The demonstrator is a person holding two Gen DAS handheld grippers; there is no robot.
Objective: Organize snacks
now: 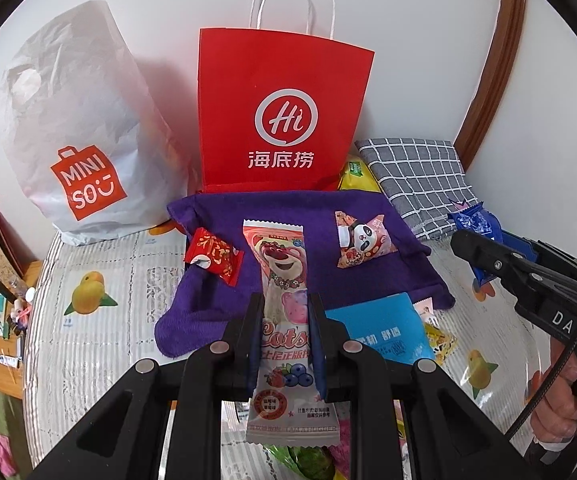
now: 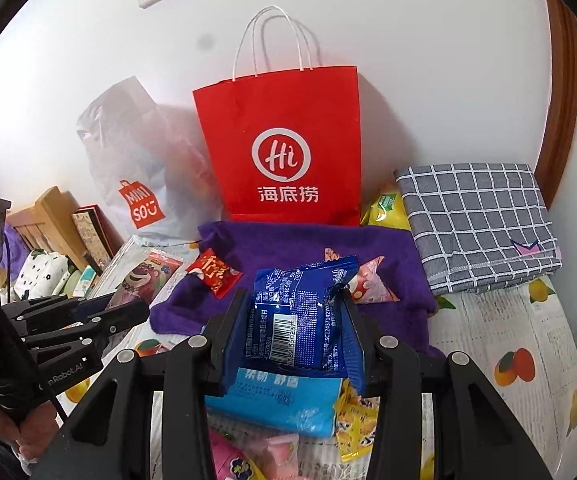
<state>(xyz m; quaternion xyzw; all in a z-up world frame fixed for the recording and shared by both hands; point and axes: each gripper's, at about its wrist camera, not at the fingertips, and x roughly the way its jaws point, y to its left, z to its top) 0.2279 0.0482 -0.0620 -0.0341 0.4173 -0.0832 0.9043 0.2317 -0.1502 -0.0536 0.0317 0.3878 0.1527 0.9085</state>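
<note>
My left gripper (image 1: pixel 284 308) is shut on a long pink bear-print snack bar (image 1: pixel 284 264), held lengthwise above a purple towel (image 1: pixel 288 208). My right gripper (image 2: pixel 294 300) is shut on a blue snack packet (image 2: pixel 300 312) with a barcode facing me. In the left wrist view the right gripper (image 1: pixel 464 240) shows at the right with the blue packet (image 1: pixel 476 222). A red candy (image 1: pixel 214 256) and a panda packet (image 1: pixel 362 242) lie on the towel. A red paper bag (image 1: pixel 284 120) stands upright behind the towel, against the wall.
A white plastic shopping bag (image 1: pixel 76 128) stands left of the red bag. A grey checked folded cloth (image 2: pixel 476 224) lies at the right, a yellow packet (image 2: pixel 384 208) beside it. A light-blue packet (image 2: pixel 280 400) and small yellow sweets (image 2: pixel 356 420) lie near me on the fruit-print tablecloth (image 1: pixel 88 280).
</note>
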